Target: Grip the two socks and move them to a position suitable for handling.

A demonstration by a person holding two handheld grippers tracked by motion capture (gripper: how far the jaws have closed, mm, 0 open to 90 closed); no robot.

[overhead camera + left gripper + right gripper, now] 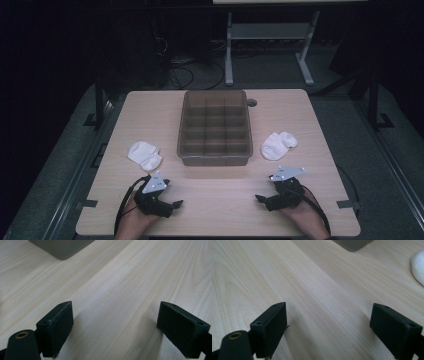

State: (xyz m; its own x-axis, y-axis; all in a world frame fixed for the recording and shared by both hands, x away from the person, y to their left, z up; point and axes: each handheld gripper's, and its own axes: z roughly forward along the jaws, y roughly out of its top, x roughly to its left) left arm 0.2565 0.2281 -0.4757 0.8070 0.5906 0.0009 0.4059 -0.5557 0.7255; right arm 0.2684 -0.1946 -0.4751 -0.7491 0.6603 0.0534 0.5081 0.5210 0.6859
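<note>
A brown see-through divided box stands in the middle of the light wooden table. One white sock lies left of it, another white sock to its right. My left gripper rests near the front edge at the left, open, nothing between its jaws. My right gripper rests near the front edge at the right, also open and empty. In the left gripper view my left gripper looks over bare wood toward a box corner. My right gripper sees the box corner and a sock's edge.
A small round hole sits in the tabletop behind the box at the right. Beyond the table are a white desk frame and cables on a dark floor. Brackets stick out from the table's front corners.
</note>
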